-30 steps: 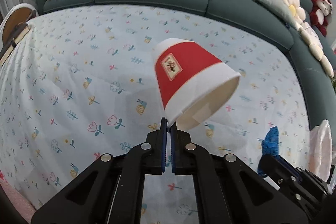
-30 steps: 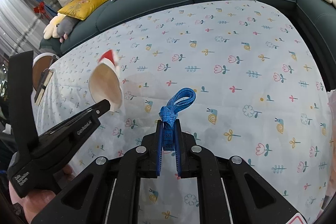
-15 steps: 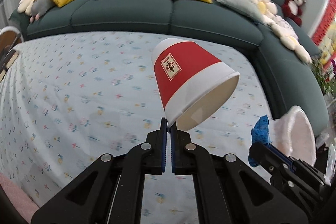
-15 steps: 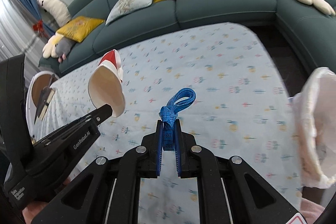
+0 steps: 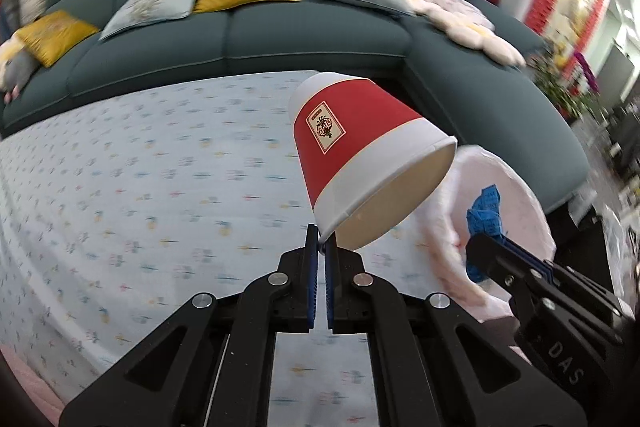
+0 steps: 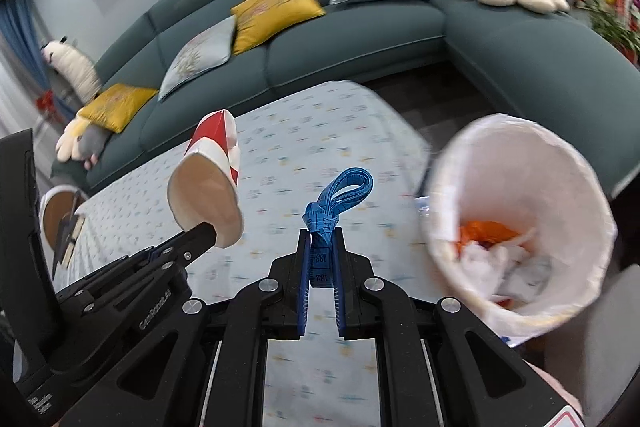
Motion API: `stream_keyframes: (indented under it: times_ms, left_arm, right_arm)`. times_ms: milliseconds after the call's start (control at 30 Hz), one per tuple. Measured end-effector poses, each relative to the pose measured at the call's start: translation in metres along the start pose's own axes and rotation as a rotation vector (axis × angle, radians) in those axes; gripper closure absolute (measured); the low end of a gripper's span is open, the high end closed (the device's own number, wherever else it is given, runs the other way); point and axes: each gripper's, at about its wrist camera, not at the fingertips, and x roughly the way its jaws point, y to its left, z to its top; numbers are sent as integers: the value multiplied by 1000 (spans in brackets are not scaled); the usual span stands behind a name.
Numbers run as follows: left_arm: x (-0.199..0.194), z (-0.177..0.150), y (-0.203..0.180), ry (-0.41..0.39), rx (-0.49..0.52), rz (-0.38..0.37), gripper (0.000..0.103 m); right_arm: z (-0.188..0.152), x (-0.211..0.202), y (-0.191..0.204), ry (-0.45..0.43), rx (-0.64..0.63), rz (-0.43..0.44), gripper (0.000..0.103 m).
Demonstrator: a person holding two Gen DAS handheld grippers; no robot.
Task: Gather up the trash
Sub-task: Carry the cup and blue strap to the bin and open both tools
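The left gripper (image 5: 322, 247) is clamped tight on the rim of a red-and-white paper cup (image 5: 360, 151), its two blue pads pinching only the thin lip, so the cup hangs out ahead of the fingers, tipped with its base up and away and its mouth turned back toward the camera; a pinch on the rim is likely chosen because the cup's body is too wide and too soft to squeeze across. The right gripper (image 6: 320, 241) is closed on a folded blue measuring tape (image 6: 340, 195), gripped low on the bundle so the loops stand up free above the pads and nothing trails. Both pieces are held clear in the air above the table with the flower-print cloth (image 6: 340, 131), not resting on it. To the right, just past the table's edge, stands the bin with a white liner (image 6: 480, 155), its mouth open and already holding crumpled white paper and something orange. In the left wrist view the tape sits in front of the bin's mouth, and the cup is just beside it, which suggests both loads are meant for that bin. Behind runs a dark green sofa (image 5: 240, 39) with cushions
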Motion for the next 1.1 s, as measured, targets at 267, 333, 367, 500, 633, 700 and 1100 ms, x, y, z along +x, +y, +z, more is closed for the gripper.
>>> stream_keyframes:
  times_ms: [267, 333, 367, 500, 633, 700, 1100]
  left_arm:
    - [12, -1, -67, 37, 111, -82, 100]
    - [15, -1, -83, 45, 135, -99, 100]
    - [16, -2, -89, 50, 143, -108, 100]
    - [25, 1, -114, 66, 178, -138, 100]
    - [35, 3, -135, 86, 201, -166, 100]
    - [38, 4, -144, 91, 214, -177, 100]
    - [50, 10, -152, 94, 190, -155, 72]
  right_arm:
    - [-5, -22, -65, -23, 81, -68, 93]
    - [-5, -26, -80, -28, 100, -81, 93]
    - [-5, -27, -86, -30, 108, -86, 93]
    - [-4, -31, -107, -39, 137, -106, 93]
    - [-2, -33, -125, -50, 161, -122, 93]
    - [-1, -34, -134, -53, 173, -128, 93]
    - [6, -28, -148, -52, 177, -139, 93]
